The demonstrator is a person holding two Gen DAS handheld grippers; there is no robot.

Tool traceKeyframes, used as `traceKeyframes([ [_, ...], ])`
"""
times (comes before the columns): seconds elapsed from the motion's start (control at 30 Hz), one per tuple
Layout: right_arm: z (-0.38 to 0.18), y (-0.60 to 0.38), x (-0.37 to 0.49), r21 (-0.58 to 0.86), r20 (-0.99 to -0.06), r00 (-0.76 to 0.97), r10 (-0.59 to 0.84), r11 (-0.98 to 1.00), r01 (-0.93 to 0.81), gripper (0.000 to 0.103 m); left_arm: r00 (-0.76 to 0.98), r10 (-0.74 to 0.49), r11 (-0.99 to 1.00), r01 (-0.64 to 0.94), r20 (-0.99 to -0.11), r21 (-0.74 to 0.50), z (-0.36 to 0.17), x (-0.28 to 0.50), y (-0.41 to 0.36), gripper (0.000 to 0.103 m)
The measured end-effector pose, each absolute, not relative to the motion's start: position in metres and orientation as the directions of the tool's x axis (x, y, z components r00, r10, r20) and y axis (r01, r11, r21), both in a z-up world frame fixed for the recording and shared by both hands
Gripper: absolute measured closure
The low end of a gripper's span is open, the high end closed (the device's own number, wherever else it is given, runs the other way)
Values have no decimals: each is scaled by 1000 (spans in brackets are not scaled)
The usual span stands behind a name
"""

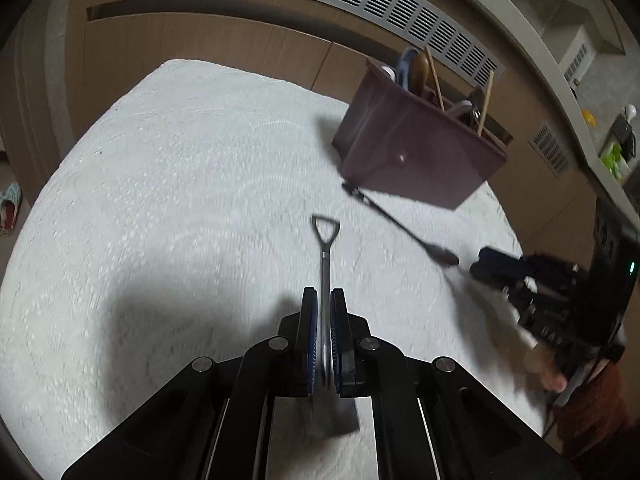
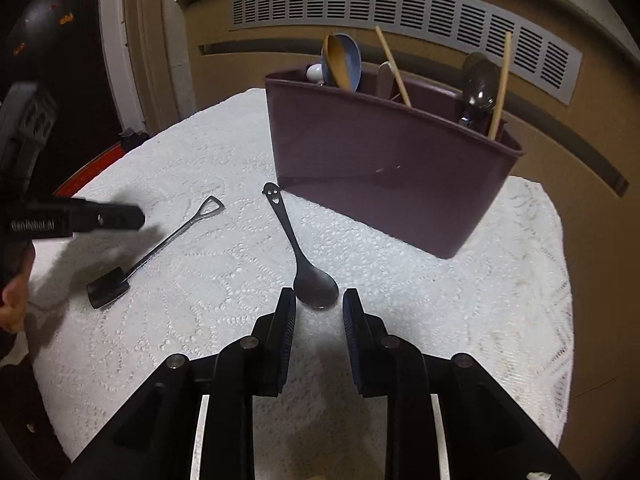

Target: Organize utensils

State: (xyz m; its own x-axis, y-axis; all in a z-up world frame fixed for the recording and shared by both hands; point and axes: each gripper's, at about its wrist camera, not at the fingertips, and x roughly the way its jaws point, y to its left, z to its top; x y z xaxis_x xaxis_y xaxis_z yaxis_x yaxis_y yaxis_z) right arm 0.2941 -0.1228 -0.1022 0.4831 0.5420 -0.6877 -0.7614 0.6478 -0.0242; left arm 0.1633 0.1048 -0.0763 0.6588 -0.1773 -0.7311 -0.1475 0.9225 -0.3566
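A steel shovel-shaped spoon (image 1: 325,248) (image 2: 160,242) lies flat on the white lace cloth (image 1: 180,200). My left gripper (image 1: 324,304) (image 2: 138,216) hovers just above it with its jaws a narrow gap apart. The handle shows through that gap and the pads do not press on it. A black smiley-handled spoon (image 2: 298,248) (image 1: 400,224) lies in front of the maroon utensil holder (image 2: 380,168) (image 1: 416,156). My right gripper (image 2: 319,296) (image 1: 500,268) is open, its fingertips on either side of the spoon's bowl, apart from it. The holder has spoons and chopsticks standing in it.
The round table's edge curves close behind the holder, with a wood-panelled wall and a grey vent (image 2: 400,12) beyond. A person's hand (image 2: 12,304) holds the left gripper at the table's left rim. A slipper (image 1: 8,208) lies on the floor.
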Motion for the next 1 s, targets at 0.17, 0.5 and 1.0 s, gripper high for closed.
traceKeyframes([
  [0.17,-103,-144,275,41,-685,455,569,654,-755,80,656,-107,954,-145,-747,-264,-87,122,76,53],
  [0.5,-128,-168,260,-62,-719,577,389,790,-610,80,633,123,978,-207,-764,-14,-95,126,43,52],
  [1.0,-117,-161,272,-19,-683,542,489,730,-683,79,750,137,972,-228,-647,-57,-60,122,69,94],
])
